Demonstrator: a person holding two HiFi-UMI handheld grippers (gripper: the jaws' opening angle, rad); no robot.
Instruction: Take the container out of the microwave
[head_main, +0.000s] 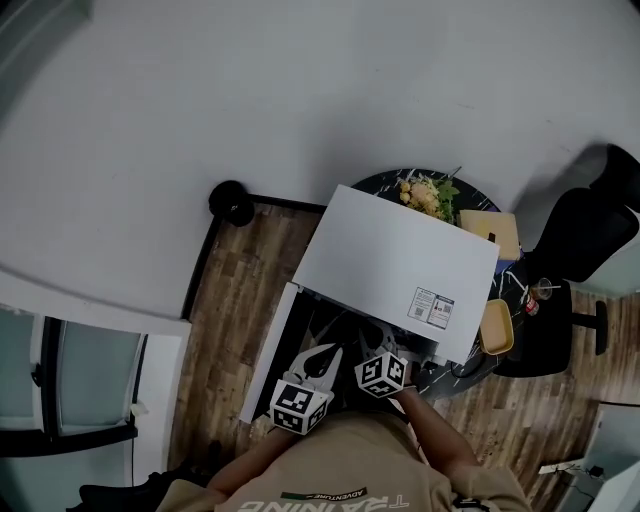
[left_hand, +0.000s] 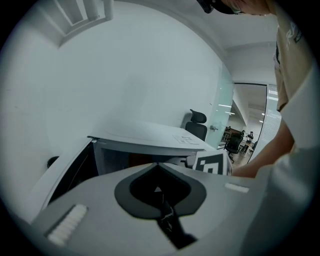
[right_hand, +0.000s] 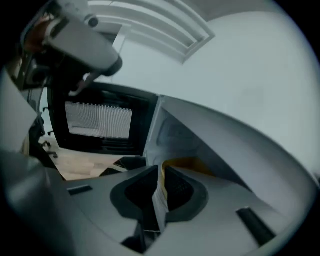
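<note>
The white microwave (head_main: 400, 258) stands on a round dark table (head_main: 455, 372) with its door (head_main: 266, 350) swung open to the left. In the right gripper view a yellow container (right_hand: 189, 162) sits inside the cavity, and my right gripper (right_hand: 160, 172) is shut on its thin rim. From the head camera the right gripper (head_main: 384, 352) reaches into the opening under the microwave's top. My left gripper (head_main: 324, 358) hovers just left of it before the open cavity, jaws shut with nothing held (left_hand: 158, 166). The microwave (left_hand: 150, 139) lies ahead of it.
Behind the microwave on the table are a bunch of flowers (head_main: 428, 195) and a tan box (head_main: 494, 232); a yellow dish (head_main: 496, 327) sits at the right edge. A black office chair (head_main: 585, 240) stands to the right. The black-windowed door (right_hand: 100, 122) blocks the left side.
</note>
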